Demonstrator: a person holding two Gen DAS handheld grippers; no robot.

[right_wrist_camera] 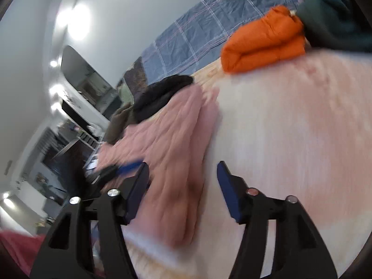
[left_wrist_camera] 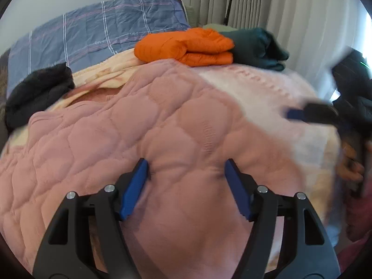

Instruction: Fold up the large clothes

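A large pink quilted garment [left_wrist_camera: 130,125] lies spread on the bed. My left gripper [left_wrist_camera: 186,162] is open and low over it. Its blue pads [left_wrist_camera: 134,186] stand wide apart, and the cloth puckers at their tips. In the right wrist view the same garment [right_wrist_camera: 172,153] appears blurred, as a long folded strip. My right gripper [right_wrist_camera: 183,164] is open just above its near end, with nothing clamped. The right gripper [left_wrist_camera: 302,114] shows blurred at the right of the left wrist view. The left gripper [right_wrist_camera: 121,168] is blurred at the left of the right wrist view.
The pale pink bed cover [left_wrist_camera: 255,97] lies under the garment. At the back are a folded orange jacket [left_wrist_camera: 186,46], a folded dark green garment [left_wrist_camera: 255,46], a black garment [left_wrist_camera: 37,93] and a blue checked pillow [left_wrist_camera: 93,30]. Curtains [left_wrist_camera: 255,0] hang behind. A person's hand [left_wrist_camera: 348,167] is at the right.
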